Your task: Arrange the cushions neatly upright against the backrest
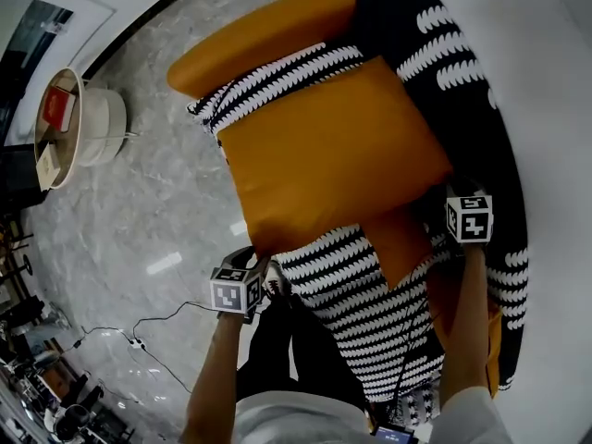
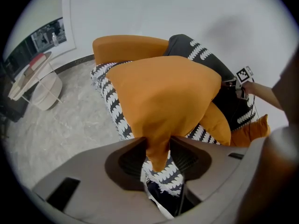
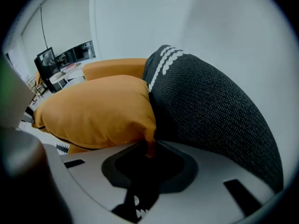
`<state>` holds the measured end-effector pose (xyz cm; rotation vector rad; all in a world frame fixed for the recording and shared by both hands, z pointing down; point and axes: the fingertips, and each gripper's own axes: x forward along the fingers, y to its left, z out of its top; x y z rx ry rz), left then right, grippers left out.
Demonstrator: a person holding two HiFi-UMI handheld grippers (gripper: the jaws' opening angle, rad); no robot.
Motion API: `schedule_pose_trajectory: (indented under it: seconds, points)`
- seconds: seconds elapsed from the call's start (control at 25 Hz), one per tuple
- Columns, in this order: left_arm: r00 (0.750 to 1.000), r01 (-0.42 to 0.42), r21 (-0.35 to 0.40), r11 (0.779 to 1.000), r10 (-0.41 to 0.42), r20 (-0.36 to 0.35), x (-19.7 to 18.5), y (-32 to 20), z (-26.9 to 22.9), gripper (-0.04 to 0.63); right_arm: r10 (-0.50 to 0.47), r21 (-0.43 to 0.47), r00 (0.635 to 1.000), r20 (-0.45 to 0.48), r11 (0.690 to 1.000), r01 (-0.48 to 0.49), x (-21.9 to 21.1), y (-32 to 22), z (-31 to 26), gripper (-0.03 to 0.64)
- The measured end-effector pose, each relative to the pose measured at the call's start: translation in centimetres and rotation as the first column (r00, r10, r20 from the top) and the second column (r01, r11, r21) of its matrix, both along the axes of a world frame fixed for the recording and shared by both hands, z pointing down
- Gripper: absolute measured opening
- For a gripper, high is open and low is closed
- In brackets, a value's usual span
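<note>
Clamping hard, right up close, with the left gripper: squeezing its jaws together on one corner of the big orange cushion and bunching the fabric into a narrow tail between the pads. Pinching the opposite corner with the right gripper as well, biting down on just a thin nib of orange cloth. Holding the cushion stretched between the two grippers, then, with the left one at its near lower corner and the right one at its far right corner. Spreading it broad face up across the black-and-white striped seat and covering a good part of it. Tucking its right edge just beside the dark knitted backrest, apparently touching it in the right gripper view. Reaching with the far edge toward the orange armrest without clearly meeting it. Hiding part of a smaller orange cushion, lying underneath and poking out near the right gripper. Leaving a round white side table standing well apart on the marble floor, carrying a red box on top.
</note>
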<state>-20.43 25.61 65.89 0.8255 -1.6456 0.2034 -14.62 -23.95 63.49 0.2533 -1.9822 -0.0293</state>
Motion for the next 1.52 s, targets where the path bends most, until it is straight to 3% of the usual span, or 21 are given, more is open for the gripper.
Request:
schedule_pose_trajectory:
  seconds: [0.24,0.52,0.76,0.96,1.2,1.4,1.52]
  points:
    - [1.0,-0.027,-0.003,1.0,0.027,-0.002,-0.6,-0.3,0.2,0.127,-0.024,0.047,0.999,-0.022,0.999,0.025,-0.3,0.7,-0.3,0.046]
    - [0.999,-0.045,0.002,0.999,0.045,0.019,-2.5,-0.7,-1.5,0.112,-0.057,0.072,0.998,-0.023,0.996,0.058,-2.0,0.4,-2.1,0.043]
    - [1.0,-0.021,0.065,0.998,0.022,-0.02,-5.2,-1.4,-2.9,0.095,-0.121,0.108,0.99,-0.068,0.986,0.128,-4.7,0.4,-3.2,0.041]
    - [0.998,-0.028,0.135,0.991,0.034,-0.047,-7.8,-1.6,-4.9,0.091,-0.081,0.14,0.994,-0.075,0.986,0.091,-7.6,0.4,-5.1,0.041]
    - [0.994,-0.075,0.221,0.972,0.092,-0.066,-13.5,-3.2,-8.0,0.091,-0.036,0.173,0.998,-0.054,0.984,0.044,-13.4,-0.6,-7.9,0.041]
    - [0.99,-0.126,0.267,0.956,0.14,-0.034,-18.3,-4.7,-10.2,0.092,-0.019,0.193,1.0,-0.008,0.981,0.02,-17.7,-1.7,-9.4,0.041]
    - [0.992,-0.111,0.298,0.948,0.124,-0.023,-21.2,-5.8,-11.9,0.092,-0.017,0.194,1.0,0.012,0.981,0.014,-20.7,-2.6,-10.6,0.041]
